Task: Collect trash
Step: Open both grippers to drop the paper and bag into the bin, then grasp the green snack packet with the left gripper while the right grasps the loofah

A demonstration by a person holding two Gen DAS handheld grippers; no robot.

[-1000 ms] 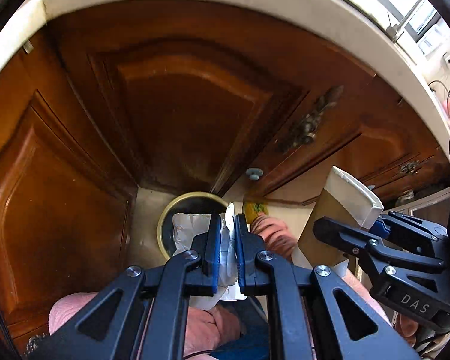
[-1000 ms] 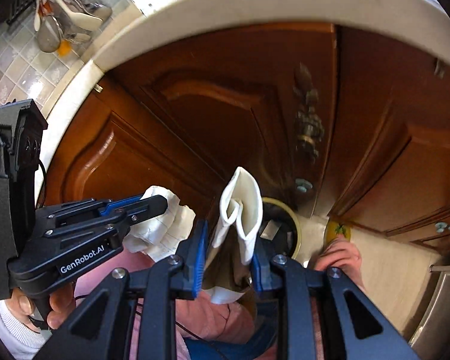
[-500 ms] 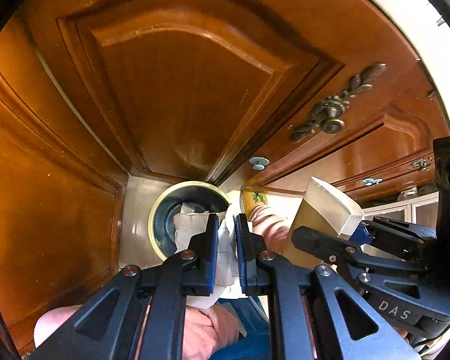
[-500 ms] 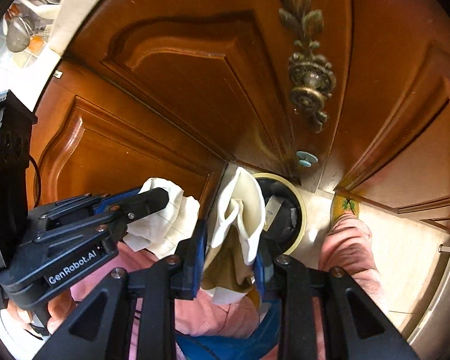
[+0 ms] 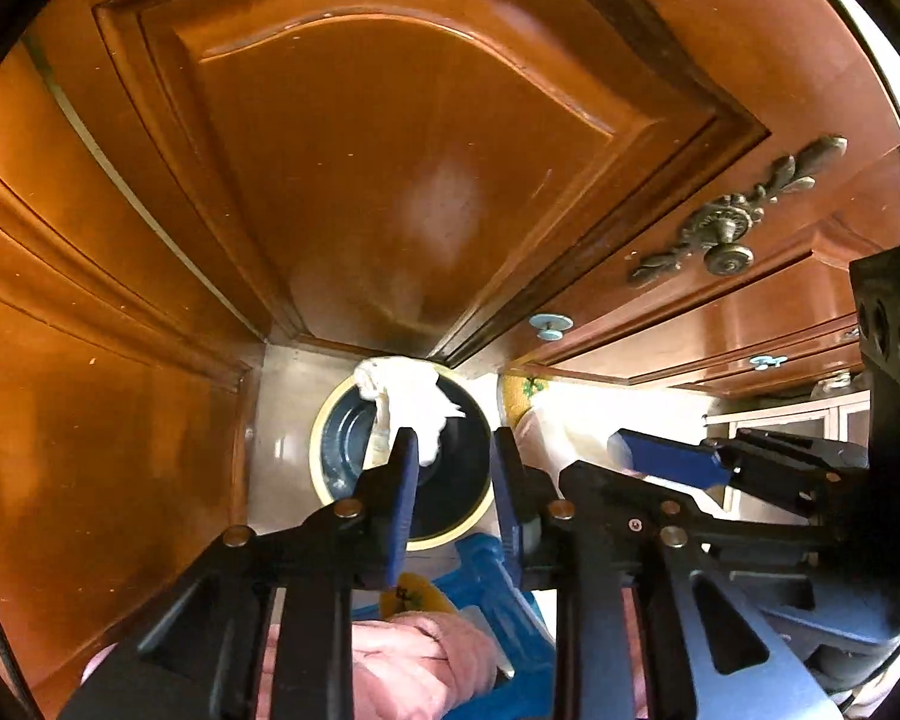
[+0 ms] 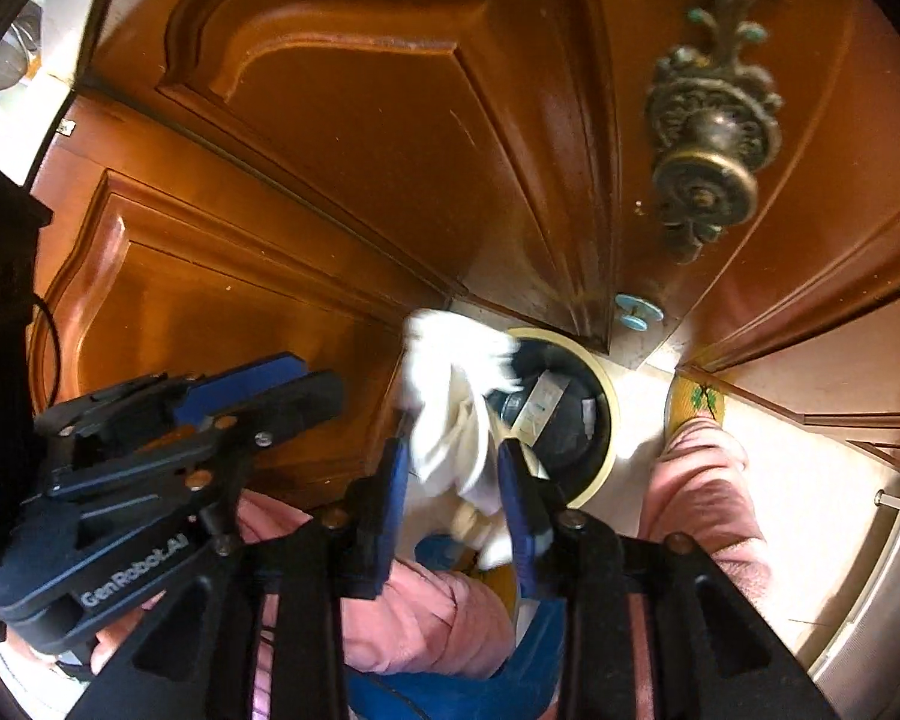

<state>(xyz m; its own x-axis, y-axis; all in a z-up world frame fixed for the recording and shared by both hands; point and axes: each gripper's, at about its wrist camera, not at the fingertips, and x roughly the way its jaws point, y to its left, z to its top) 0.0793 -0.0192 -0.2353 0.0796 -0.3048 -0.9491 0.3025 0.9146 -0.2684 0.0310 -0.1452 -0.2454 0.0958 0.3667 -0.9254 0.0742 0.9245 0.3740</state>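
Two black grippers with blue finger pads hang over a round dark bin with a cream rim, which stands on the floor at the foot of glossy brown wooden cabinet doors.

From the left wrist camera, the left gripper (image 5: pixel 453 468) has its jaws spread with nothing between them. A crumpled white tissue (image 5: pixel 411 399) sits ahead of the fingertips, over the far rim of the bin (image 5: pixel 330 438), clear of both pads. The right gripper (image 5: pixel 666 459) shows at the right edge. An ornate brass knob (image 5: pixel 729 258) sits on a door.

From the right wrist camera, the right gripper (image 6: pixel 450 474) is also parted, and a crushed white paper cup (image 6: pixel 456 420) lies loose between the pads, above the bin (image 6: pixel 606 420). Whether either pad touches it I cannot tell. The left gripper (image 6: pixel 258 384) is at the left.
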